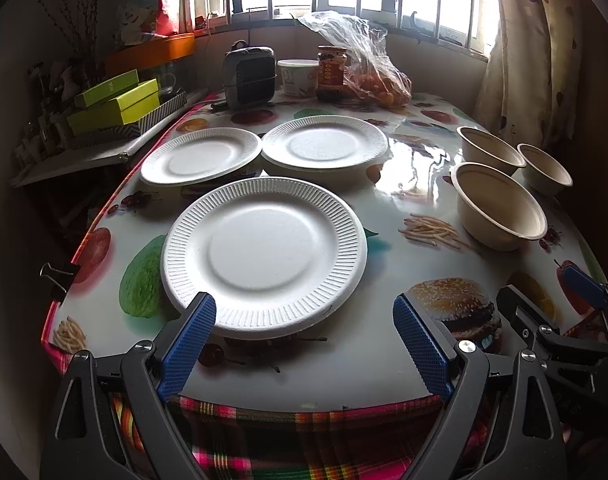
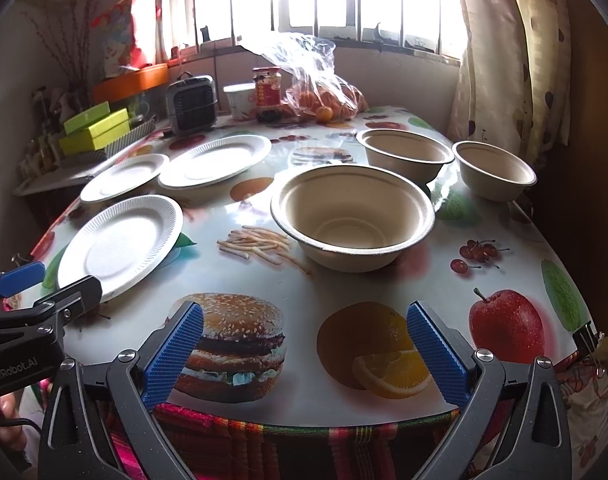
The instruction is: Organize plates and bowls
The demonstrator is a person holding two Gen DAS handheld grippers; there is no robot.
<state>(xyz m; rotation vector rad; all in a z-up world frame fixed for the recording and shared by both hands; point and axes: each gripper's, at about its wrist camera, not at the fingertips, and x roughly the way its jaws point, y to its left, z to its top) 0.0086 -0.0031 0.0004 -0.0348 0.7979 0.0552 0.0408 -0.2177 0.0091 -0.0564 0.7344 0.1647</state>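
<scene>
Left gripper: jaws spread wide, holding nothing, poised at the table's near edge. The nearest white plate lies flat just ahead of the jaws; its near rim falls between them, closer to the left finger, contact not confirmed.

Right gripper: jaws likewise wide apart and empty, hovering over the near edge of the table above the printed burger and orange. The nearest tan bowl stands upright ahead of the jaws, well apart from them.

Both grippers sit level, side by side, pointing toward the window.

Further back: two more white plates, their rims adjoining or overlapping, and two more bowls, upright.

At the far edge: a small heater, a white tub, a jar and a bag of oranges. Nothing stands between jaws and nearest pieces.
</scene>
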